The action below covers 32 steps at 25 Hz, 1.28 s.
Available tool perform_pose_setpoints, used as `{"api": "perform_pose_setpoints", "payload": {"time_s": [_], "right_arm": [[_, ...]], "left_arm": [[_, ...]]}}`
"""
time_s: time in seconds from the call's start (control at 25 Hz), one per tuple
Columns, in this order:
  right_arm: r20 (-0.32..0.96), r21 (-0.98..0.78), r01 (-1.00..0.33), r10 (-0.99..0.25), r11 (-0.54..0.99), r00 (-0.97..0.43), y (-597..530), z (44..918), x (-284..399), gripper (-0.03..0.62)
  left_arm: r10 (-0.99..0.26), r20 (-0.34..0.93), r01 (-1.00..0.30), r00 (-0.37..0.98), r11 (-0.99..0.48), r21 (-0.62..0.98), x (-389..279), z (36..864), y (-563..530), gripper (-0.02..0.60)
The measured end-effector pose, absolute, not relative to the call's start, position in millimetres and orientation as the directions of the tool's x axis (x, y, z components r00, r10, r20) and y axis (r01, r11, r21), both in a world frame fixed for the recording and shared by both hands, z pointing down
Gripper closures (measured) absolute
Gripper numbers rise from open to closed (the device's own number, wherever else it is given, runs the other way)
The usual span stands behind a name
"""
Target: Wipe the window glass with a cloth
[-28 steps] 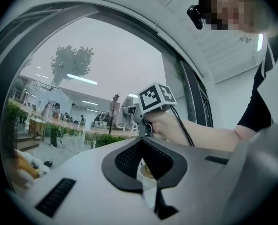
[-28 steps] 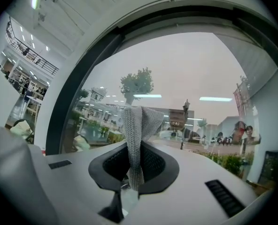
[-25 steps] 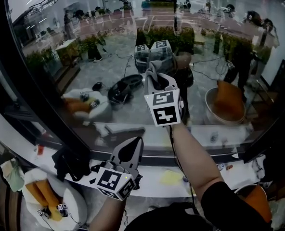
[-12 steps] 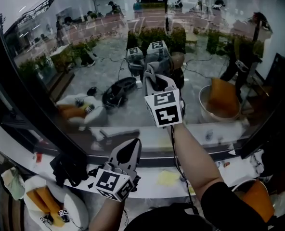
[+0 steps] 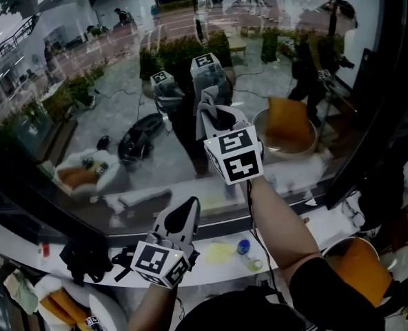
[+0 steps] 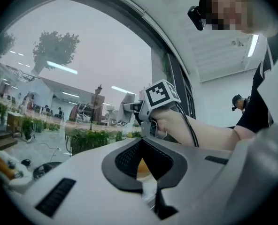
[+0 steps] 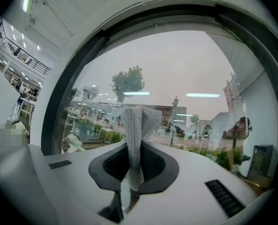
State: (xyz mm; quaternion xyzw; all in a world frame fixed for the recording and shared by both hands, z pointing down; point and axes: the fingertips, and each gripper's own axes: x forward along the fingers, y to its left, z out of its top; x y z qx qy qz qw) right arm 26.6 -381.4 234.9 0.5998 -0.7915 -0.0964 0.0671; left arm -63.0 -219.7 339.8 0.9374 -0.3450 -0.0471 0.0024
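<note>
- a grey knitted cloth (image 7: 138, 125) stands folded between the jaws of the right gripper (image 5: 216, 119), which are clamped on it.
- the cloth's free end reaches up to the large curved window glass (image 5: 87, 116).
- the left gripper (image 5: 187, 216) hangs lower, just above the white window sill (image 5: 202, 267), its jaws together with nothing between them.
- on the sill lie a pale yellow patch (image 5: 220, 252) and a small blue-capped thing (image 5: 242, 246).
</note>
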Motion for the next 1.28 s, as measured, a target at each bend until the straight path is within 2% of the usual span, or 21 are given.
{"api": "perform_pose_setpoints", "payload": {"time_s": [0.52,0.92,1.08,1.28], "right_arm": [[0.024,0.219,-0.963,-0.987,0.158,-0.157,-352.9,248.5,233.7,0.542],[0.038,0.189,-0.979,-0.997,0.071,-0.065,-336.0,269.3,379.0,0.542],[0.060,0.197,-0.980,-0.998,0.026,-0.015,-328.3,278.4,422.1,0.542],[0.085,0.193,-0.981,-0.995,-0.030,0.047,-321.2,290.1,477.5,0.542]], "left_arm": [[-0.567,-0.042,-0.564,0.823,-0.824,0.059,98.1,343.1,-207.7,0.575],[-0.536,-0.025,-0.534,0.844,-0.844,0.057,197.9,351.2,-204.6,0.575],[-0.487,-0.032,-0.486,0.873,-0.873,0.026,225.6,360.0,-200.9,0.575],[-0.483,0.004,-0.482,0.876,-0.873,0.080,259.3,357.4,-193.8,0.575]]}}
